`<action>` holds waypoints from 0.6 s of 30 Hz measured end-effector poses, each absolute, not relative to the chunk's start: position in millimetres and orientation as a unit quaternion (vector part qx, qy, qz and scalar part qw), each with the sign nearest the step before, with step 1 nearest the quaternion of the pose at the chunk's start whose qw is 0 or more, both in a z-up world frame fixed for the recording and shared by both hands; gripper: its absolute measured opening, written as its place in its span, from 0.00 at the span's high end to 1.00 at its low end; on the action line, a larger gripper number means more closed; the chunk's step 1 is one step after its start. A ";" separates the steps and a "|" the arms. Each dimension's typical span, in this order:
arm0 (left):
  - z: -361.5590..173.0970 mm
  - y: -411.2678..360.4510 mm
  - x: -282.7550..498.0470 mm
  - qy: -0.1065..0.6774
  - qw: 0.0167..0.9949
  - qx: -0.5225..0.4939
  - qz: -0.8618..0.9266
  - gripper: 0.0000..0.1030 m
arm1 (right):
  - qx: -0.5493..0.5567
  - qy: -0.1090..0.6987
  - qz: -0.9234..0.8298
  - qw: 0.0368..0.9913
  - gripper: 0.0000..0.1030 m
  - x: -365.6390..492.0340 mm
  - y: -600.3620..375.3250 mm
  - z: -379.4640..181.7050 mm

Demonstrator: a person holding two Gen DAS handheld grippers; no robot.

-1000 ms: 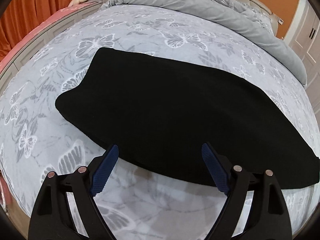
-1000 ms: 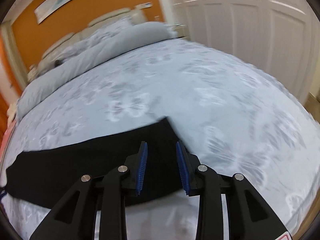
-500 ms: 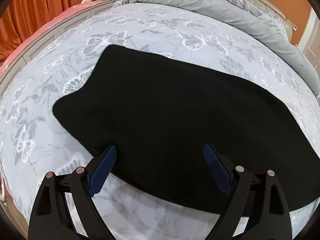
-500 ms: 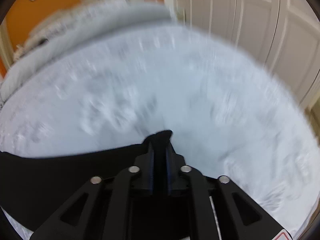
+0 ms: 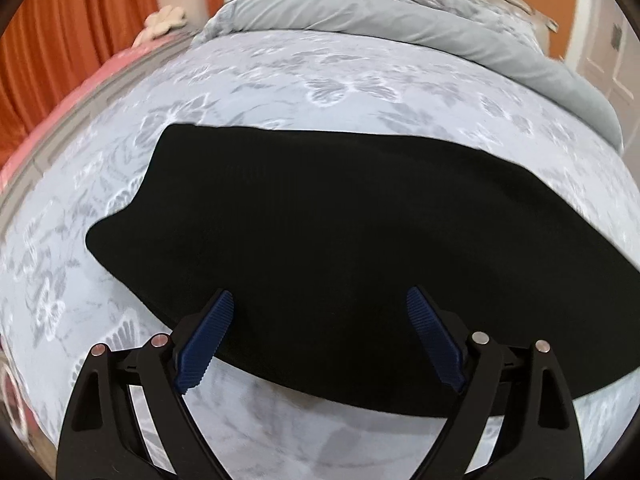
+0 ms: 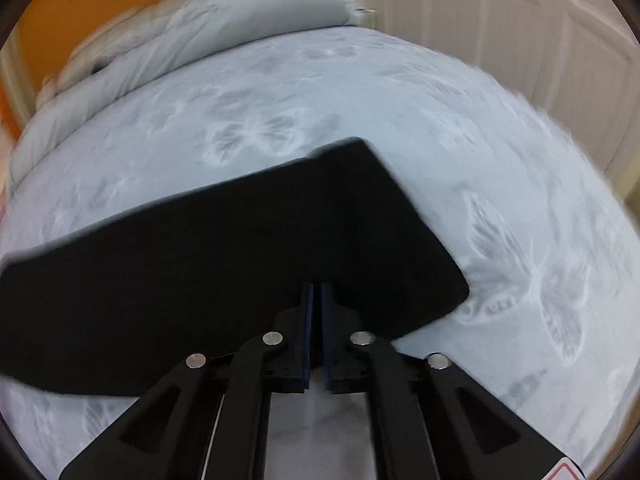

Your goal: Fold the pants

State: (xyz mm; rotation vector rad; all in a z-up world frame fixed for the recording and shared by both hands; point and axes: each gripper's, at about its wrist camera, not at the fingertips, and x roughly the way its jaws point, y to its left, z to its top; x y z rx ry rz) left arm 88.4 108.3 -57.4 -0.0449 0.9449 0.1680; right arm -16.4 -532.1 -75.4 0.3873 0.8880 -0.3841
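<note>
The right gripper [image 6: 316, 292] is showing its jaws pressed together over the near hem end of the black pants [image 6: 224, 264], though whether cloth is actually pinched between them is hard to tell, while the left gripper [image 5: 320, 312] is hanging with its jaws spread wide and empty over the pants' near edge at the waist end. The pants are lying flat on the butterfly-print bed [image 5: 360, 80], stretching away beyond both jaws. If the right jaws are catching only one layer, lifting risks dragging the legs apart.
</note>
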 end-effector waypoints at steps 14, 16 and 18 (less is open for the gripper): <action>-46.7 98.2 85.5 0.438 0.897 -0.008 0.068 0.16 | 0.151 0.382 -0.166 0.896 0.91 -35.5 -450.9 -21.3; -46.5 96.3 85.4 0.437 0.897 -0.006 0.067 0.16 | 0.130 0.378 -0.126 0.908 0.91 -28.6 -410.7 -9.0; -46.1 93.8 84.1 0.435 0.898 0.003 0.071 0.16 | 0.118 0.386 -0.067 0.913 0.91 -18.2 -360.1 -7.2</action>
